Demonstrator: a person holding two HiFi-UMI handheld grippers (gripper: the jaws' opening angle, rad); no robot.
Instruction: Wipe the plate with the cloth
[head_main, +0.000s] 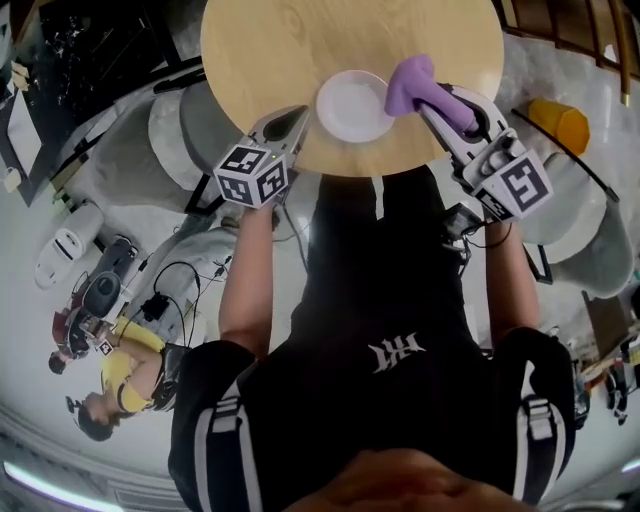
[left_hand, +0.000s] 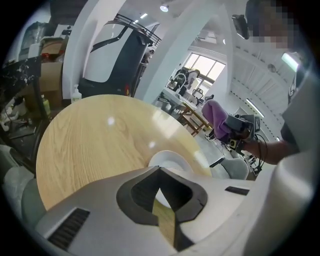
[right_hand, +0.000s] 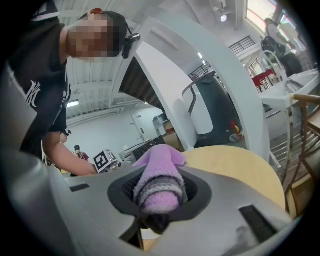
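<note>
Just right of the plate (head_main: 355, 105), at the near edge of the table (head_main: 290, 45), the right gripper (head_main: 432, 100) clamps the purple cloth (head_main: 410, 82) while the left gripper (head_main: 298, 116), jaws together, sits just left, so the unbraced plate may skid off when wiped.

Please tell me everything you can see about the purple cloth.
The cloth is lilac and fuzzy, with greyish bands near the grip. It is bunched into a thick roll, clamped in the right gripper, its free end sticking out past the jaws. In the head view it overlaps the right rim of the white plate; whether they touch cannot be told.
</note>
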